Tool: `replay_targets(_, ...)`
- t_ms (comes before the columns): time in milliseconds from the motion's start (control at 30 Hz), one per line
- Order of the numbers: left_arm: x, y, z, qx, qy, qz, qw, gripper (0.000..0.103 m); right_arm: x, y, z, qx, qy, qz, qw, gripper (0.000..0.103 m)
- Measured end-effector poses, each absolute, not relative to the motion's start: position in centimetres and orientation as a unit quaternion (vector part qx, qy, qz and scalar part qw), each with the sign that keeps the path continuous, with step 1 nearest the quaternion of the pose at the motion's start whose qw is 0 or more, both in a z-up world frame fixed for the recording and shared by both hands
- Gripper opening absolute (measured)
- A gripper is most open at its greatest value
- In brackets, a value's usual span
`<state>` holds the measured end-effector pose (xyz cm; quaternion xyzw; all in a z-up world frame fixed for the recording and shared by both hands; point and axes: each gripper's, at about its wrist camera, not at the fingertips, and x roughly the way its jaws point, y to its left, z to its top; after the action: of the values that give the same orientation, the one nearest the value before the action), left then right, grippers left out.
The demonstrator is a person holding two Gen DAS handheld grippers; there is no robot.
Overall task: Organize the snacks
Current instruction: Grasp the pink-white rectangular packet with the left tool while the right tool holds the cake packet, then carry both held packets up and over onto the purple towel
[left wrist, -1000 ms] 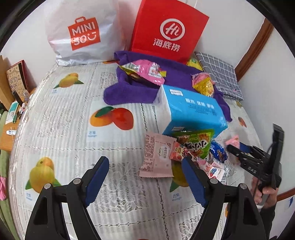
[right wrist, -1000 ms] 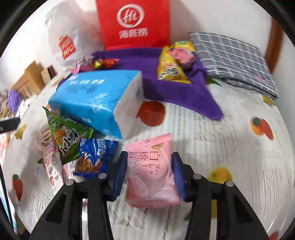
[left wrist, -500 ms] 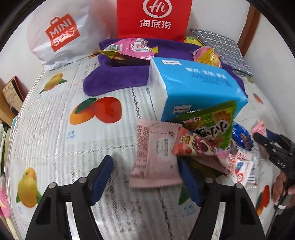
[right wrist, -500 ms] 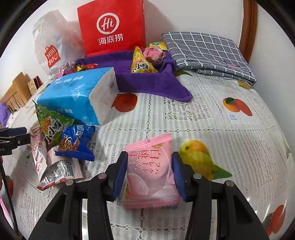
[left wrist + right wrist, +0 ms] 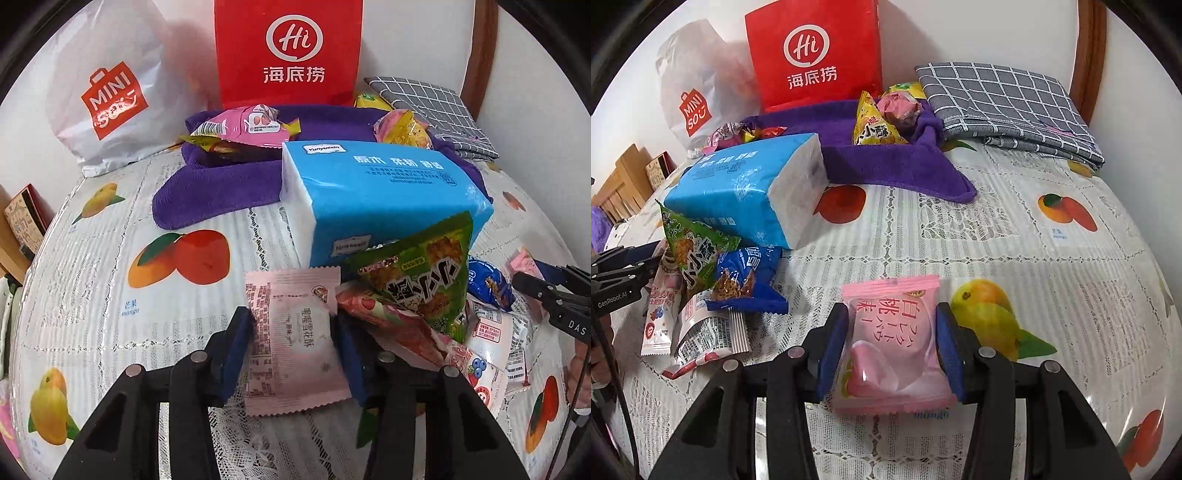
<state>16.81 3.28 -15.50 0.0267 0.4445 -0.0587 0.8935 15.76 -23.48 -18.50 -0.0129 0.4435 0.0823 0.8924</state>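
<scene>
Two grippers gripped packets: left gripper [image 5: 293, 343] a pale pink wafer [image 5: 295, 339], right gripper [image 5: 892, 347] a peach snack [image 5: 892, 347]. Green bag [image 5: 417, 280] hid pile behind, center right.

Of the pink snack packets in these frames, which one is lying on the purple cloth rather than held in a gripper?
The bright pink packet with yellow ends, at the cloth's left rear. The pale pink packet sits between the left gripper's fingers; the peach packet is in the right gripper.

Left wrist view: bare tablecloth [image 5: 110, 295] open from 9 to 11 o'clock. Tissue pack [image 5: 376, 199] and snack pile [image 5: 424, 295] block 12 to 3. Right wrist view: cloth open 12 to 3; pile at 9 to 10.
</scene>
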Motion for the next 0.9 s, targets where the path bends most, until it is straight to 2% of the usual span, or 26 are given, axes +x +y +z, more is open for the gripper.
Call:
replay_targets(267,16.7,3.5,-15.6,0.016,0.445,-0.063,0.893,0.044,15.8,-23.4,-18.5,-0.009,0.444,0.085,0.892,0.049)
replay_targets(400,16.7,3.7,-15.5,0.012,0.443,-0.059,0.894,0.039,15.8,-23.7,-18.4,-0.002,0.443,0.084,0.892,0.047)
replay_targets(600,15.9,4.5,-15.0,-0.008,0.454,-0.057,0.889,0.036,15.7,-24.2,-18.4,0.012,0.441,0.083,0.894,0.043)
replay_targets(900,13.9,5.4,-10.9,-0.031,0.442,-0.064,0.894,0.036,14.5,-24.8,-16.6,0.050,0.430,0.080,0.898,0.042)
